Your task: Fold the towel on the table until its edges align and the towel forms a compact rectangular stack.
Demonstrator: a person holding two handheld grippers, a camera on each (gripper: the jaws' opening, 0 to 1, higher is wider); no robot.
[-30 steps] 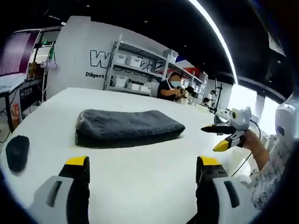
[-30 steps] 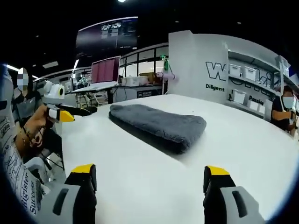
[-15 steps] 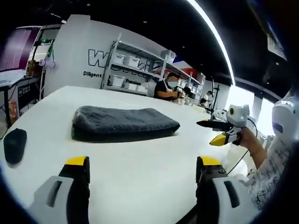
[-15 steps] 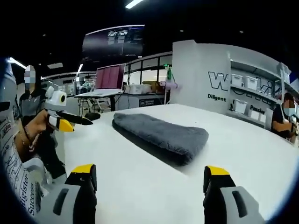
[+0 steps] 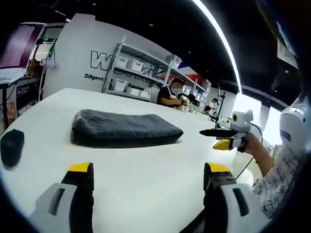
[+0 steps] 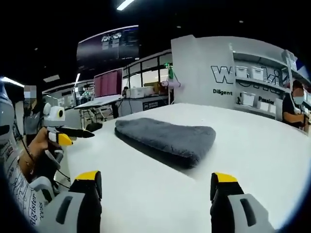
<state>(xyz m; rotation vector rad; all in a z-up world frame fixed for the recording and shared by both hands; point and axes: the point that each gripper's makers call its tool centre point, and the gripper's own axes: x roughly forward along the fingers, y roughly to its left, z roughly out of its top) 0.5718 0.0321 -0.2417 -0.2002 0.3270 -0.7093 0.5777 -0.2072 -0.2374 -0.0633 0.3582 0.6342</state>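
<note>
A dark grey towel [image 5: 124, 129] lies folded into a thick flat stack on the white table [image 5: 146, 179]; the right gripper view has the same towel [image 6: 167, 137] at mid-picture. My left gripper [image 5: 147, 171] stands open, low over the table's near edge, well short of the towel, nothing between its jaws. My right gripper [image 6: 154, 180] is also open and empty, back from the towel. The right gripper [image 5: 221, 137] enters the left gripper view from the right, held by a hand. The left gripper [image 6: 68, 137] appears at the left of the right gripper view.
A small dark object [image 5: 11, 147] rests on the table left of the towel. A white wall with lettering [image 5: 104, 60] and shelves of bins [image 5: 138, 75] stand behind. A seated person [image 5: 170, 95] is at the far side. Desks with monitors [image 6: 109, 85] lie beyond the table.
Both views have dropped lower and drawn back slightly from the table. The towel lies as before. Both grippers stay open.
</note>
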